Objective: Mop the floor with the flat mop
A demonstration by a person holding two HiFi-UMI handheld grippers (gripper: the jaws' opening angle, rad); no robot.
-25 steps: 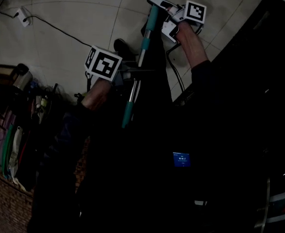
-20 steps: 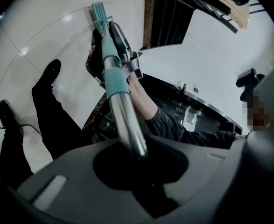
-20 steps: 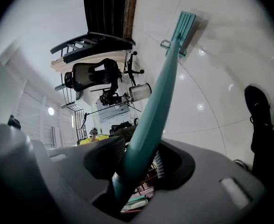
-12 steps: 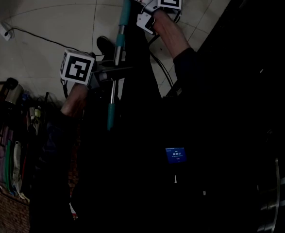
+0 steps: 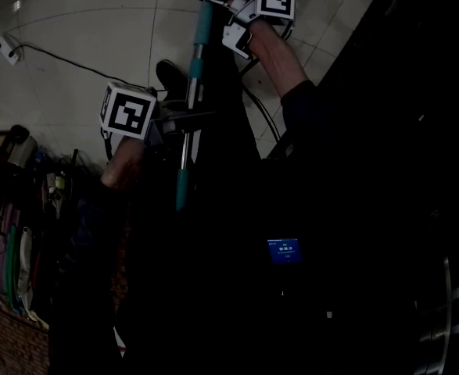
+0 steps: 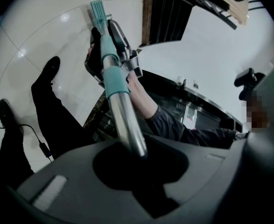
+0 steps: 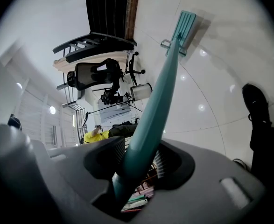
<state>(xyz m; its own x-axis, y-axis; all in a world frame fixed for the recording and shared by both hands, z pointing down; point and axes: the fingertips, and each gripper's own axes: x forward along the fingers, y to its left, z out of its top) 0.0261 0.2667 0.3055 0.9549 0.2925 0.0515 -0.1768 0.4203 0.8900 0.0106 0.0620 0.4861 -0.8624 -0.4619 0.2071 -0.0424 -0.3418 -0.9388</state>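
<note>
On the pale tiled floor, the flat mop rests its head at one o'clock in the right gripper view, its handle having swung leftward, then nearly stopped. The right gripper is clamped on the teal shaft, the left gripper on the steel section; in dim light the stroke seems to be turning.
</note>
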